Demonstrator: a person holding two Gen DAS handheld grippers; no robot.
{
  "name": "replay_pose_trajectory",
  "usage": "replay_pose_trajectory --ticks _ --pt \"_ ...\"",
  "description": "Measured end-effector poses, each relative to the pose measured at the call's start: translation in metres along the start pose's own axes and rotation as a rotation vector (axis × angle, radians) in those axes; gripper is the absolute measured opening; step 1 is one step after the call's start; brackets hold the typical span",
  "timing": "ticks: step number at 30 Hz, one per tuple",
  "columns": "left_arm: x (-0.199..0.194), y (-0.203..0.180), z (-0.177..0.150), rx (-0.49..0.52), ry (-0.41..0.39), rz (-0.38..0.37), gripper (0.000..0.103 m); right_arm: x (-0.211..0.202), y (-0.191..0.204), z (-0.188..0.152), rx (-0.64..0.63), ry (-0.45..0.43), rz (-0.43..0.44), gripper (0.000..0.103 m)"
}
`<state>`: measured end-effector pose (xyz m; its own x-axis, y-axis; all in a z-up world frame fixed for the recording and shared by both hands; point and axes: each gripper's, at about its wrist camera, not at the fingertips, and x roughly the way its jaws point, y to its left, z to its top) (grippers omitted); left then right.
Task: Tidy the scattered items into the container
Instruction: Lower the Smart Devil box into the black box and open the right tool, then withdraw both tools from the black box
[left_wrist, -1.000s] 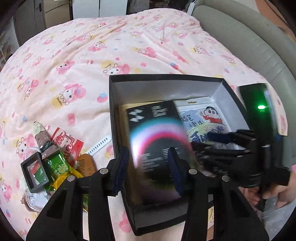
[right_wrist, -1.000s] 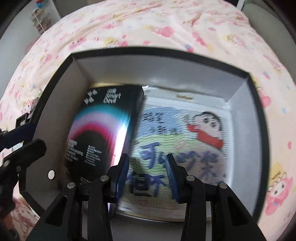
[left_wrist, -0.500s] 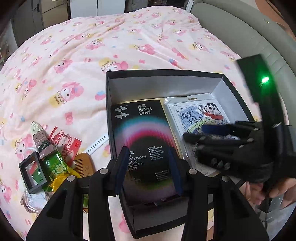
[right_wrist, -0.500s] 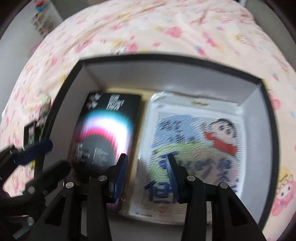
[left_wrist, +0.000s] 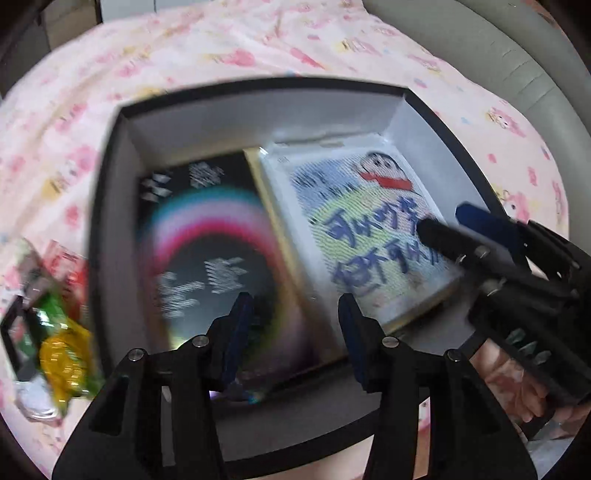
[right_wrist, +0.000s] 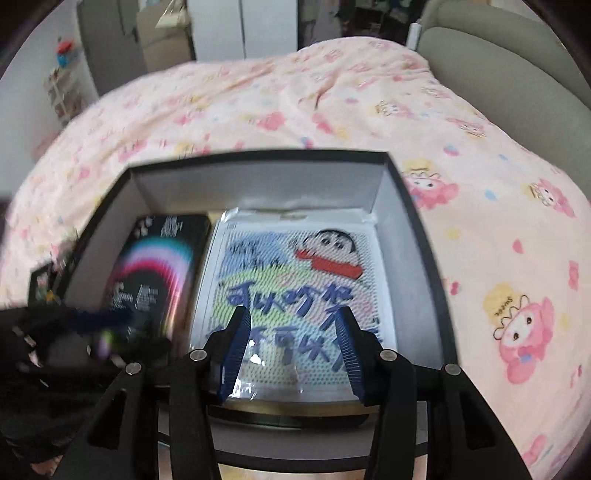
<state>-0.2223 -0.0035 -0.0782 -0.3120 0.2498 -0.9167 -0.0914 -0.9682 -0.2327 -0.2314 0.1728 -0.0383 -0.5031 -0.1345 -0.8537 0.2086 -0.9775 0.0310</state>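
Hovering over black-rimmed, grey-lined rectangular cardboard container (right_wrist: 413, 236) on pink cartoon-print bedsheet (right_wrist: 295, 103): left gripper (left_wrist: 291, 332) and right gripper (right_wrist: 291, 347), both spread, empty. Lying flat inside, side by side: black rainbow-arc box (right_wrist: 151, 273), cartoon-boy packet (right_wrist: 295, 280). Remaining outside, left: blurred green and yellow wrappers (left_wrist: 59, 339).

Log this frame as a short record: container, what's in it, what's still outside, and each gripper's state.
container: black box, open, on the pink bedspread
inside, left: black package, lying flat
inside, right: cartoon kit, lying flat beside it
outside: snack packets, left of the box
left gripper: open, empty, over the box
right gripper: open, empty, over the cartoon kit
image: motion blur, small items hard to tell
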Motion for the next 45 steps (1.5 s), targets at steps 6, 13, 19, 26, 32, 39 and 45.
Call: replay_pose_trajectory --ticks 6,13,19,26,32,39,45 --pt "0.023 -0.008 0.027 -0.067 0.087 -0.019 0.053 0.020 -0.009 -0.003 0.080 0.003 0.053 0.044" --pt "0.030 -0.003 0.033 -0.098 0.113 -0.150 0.050 0.018 -0.019 -0.003 0.151 0.005 0.091 0.042" --pt "-0.009 0.001 0.023 -0.098 -0.096 -0.064 0.058 0.009 -0.013 -0.003 0.136 -0.018 0.064 0.047" --pt "-0.069 -0.021 -0.004 -0.036 -0.234 -0.048 0.058 -0.051 0.001 -0.019 0.083 -0.147 0.029 0.048" --pt "-0.098 -0.045 -0.064 0.030 -0.256 -0.096 0.062 -0.085 0.007 -0.055 0.071 -0.151 0.067 0.048" --pt "-0.130 -0.055 -0.113 0.039 -0.234 -0.044 0.062 -0.111 0.031 -0.092 0.043 -0.131 0.090 0.048" --pt "-0.153 -0.026 -0.133 -0.019 -0.239 -0.014 0.062 -0.124 0.066 -0.100 0.002 -0.140 0.124 0.048"
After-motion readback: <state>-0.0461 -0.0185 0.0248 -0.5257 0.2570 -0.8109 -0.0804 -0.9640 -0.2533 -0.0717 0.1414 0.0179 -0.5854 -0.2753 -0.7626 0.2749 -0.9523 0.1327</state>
